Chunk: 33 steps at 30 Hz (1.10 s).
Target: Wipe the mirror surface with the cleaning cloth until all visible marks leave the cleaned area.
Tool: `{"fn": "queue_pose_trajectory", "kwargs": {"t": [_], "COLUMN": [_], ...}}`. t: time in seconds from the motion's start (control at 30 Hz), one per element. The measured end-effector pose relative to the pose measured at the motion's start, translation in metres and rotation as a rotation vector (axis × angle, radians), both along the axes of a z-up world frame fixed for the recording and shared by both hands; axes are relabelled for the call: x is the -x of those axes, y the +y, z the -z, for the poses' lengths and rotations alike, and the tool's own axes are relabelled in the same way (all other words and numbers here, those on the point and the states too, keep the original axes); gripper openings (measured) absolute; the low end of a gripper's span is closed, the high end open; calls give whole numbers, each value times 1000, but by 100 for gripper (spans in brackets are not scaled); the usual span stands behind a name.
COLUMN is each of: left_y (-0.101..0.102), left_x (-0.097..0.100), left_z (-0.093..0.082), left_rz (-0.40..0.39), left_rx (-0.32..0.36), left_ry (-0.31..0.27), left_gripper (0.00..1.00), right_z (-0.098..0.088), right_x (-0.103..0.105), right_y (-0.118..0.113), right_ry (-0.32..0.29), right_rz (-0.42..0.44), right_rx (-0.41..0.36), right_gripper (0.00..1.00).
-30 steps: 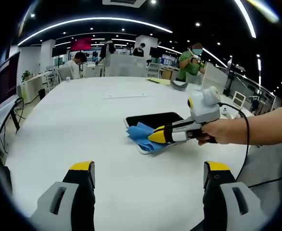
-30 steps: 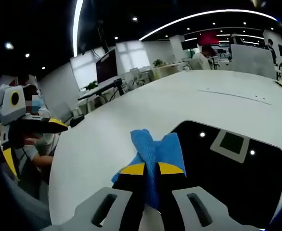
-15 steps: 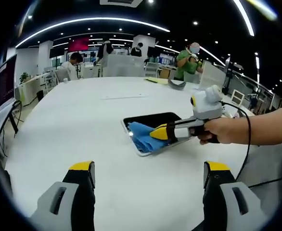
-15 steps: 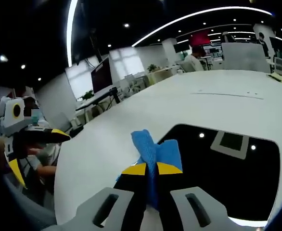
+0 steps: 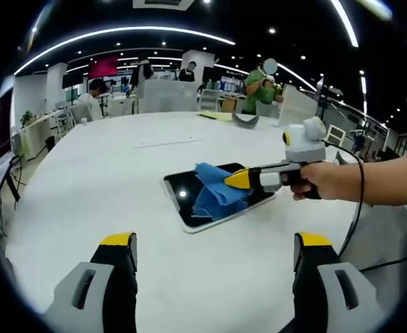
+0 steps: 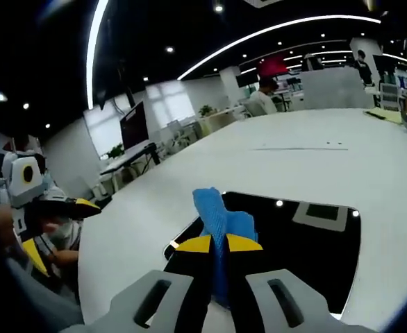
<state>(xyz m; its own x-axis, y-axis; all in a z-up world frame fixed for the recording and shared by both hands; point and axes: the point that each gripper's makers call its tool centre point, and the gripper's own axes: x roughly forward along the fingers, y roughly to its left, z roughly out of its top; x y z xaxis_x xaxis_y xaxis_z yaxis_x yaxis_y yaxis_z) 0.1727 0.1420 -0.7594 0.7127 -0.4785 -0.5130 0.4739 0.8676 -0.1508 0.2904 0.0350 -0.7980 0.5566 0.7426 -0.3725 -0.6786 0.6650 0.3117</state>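
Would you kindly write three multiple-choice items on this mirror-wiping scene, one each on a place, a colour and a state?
1. Where does the cleaning cloth lie?
A. on the mirror
B. on the floor
C. on a chair

2. What colour is the cloth?
A. red
B. blue
C. white

3. How do the jaws of the left hand-held gripper stand?
A. shut on the cloth
B. shut on the mirror
C. open and holding nothing

Answers:
1. A: in the left gripper view the cloth rests on the dark mirror on the white table.
2. B: it is blue in both views.
3. C: its jaws stand wide apart, while the right hand-held gripper clamps the cloth.
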Motion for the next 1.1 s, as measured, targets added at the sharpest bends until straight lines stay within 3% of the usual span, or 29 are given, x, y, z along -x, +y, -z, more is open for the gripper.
{"fn": "queue_pose_trajectory", "kwargs": {"t": [0.2,0.53,0.73,0.9,1.1], "left_y": [-12,-25,-29,-34,-36], "left_x": [-1,-5,-5,-4,-5], "left_z": [0,0,3,6,8], "left_rz": [21,48,51,50,42], "left_rx": [2,-5,-13,-17,-28], "left_ry": [2,8,17,27,38], "left_gripper": [94,94,94,94,94], "right_z": [1,-1,-3,2,15], "right_x": [-12,-20,-24,-33,-43], "right_y": [-59,-131,-173,-201,-216], "right_ry": [6,-2,-12,-19,-8], "right_rz": [102,235,320,372,387], "right_rx": [10,23,73,132,176], "right_gripper": [2,2,2,2,2]}}
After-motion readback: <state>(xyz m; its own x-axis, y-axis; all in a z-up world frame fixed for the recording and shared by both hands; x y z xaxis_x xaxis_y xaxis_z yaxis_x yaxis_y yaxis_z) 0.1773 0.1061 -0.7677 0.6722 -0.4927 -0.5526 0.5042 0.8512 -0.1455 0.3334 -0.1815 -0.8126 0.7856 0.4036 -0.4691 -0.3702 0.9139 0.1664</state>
